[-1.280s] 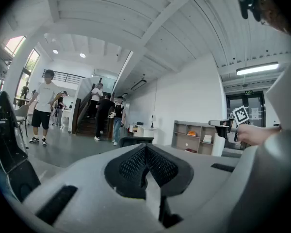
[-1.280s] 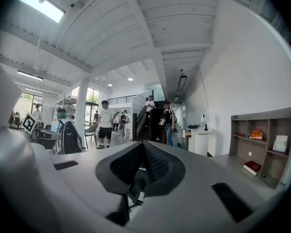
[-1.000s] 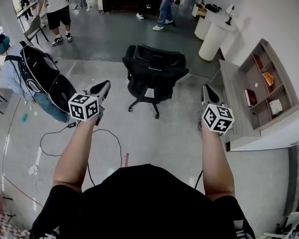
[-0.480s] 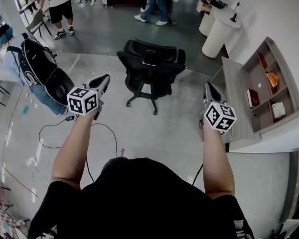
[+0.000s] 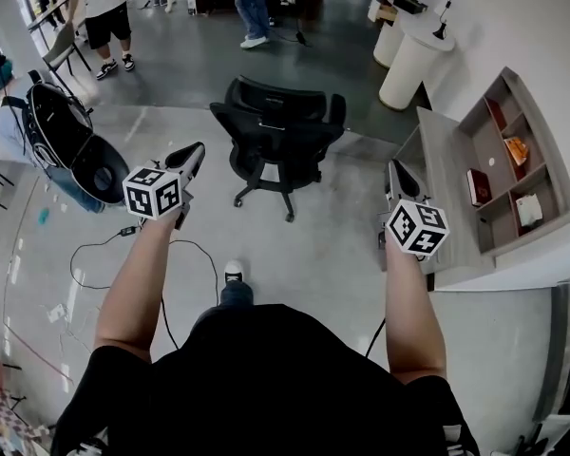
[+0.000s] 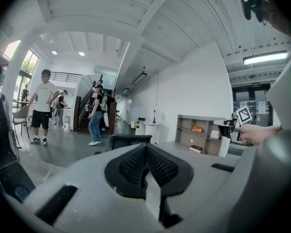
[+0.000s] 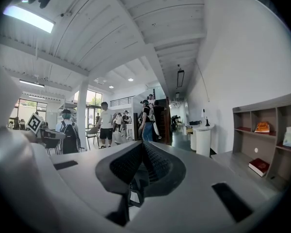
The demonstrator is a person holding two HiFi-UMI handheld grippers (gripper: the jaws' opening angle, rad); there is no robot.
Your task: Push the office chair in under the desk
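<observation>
While both arms reach forward over the grey floor, the left hand-held gripper (image 5: 194, 152) and the right hand-held gripper (image 5: 396, 173) are each clenched, with nothing between the jaws, and neither touches anything. The black office chair (image 5: 280, 131) stands on its wheeled base farther off, between the two and apart from both. It is out on the open floor to the left of the grey table (image 5: 445, 193), not under it. That table runs along the white wall on the right and carries an open shelf unit (image 5: 527, 136). A black cable (image 5: 95, 250) trails across the floor at near left.
</observation>
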